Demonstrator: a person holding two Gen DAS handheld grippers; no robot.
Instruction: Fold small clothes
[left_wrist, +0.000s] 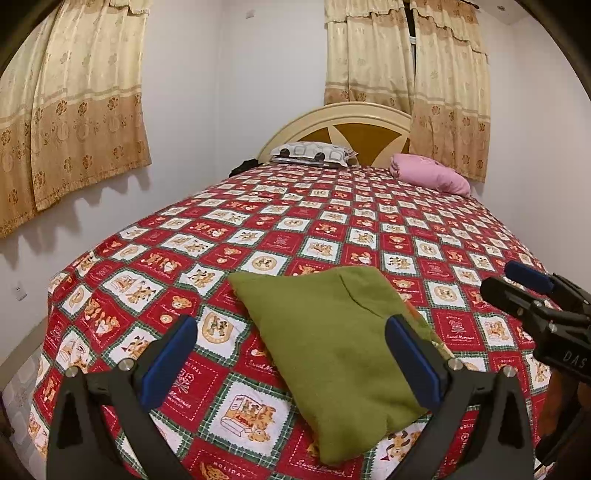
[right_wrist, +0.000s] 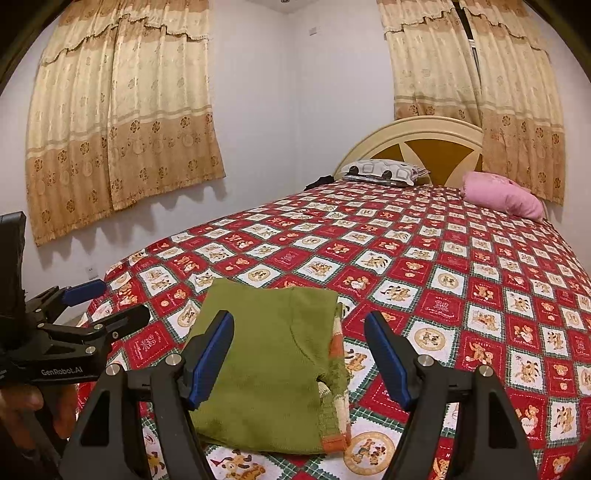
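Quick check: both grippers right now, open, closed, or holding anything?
Left gripper: open, empty, above the folded green garment.
Right gripper: open, empty, nothing between its fingers.

Both the left gripper (left_wrist: 291, 354) and right gripper (right_wrist: 299, 354) hover side by side, jaws spread, holding nothing.

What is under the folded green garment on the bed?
The folded green garment lies on the red teddy-bear bedspread. An orange and cream striped edge shows along its right side. Anything else beneath is covered.
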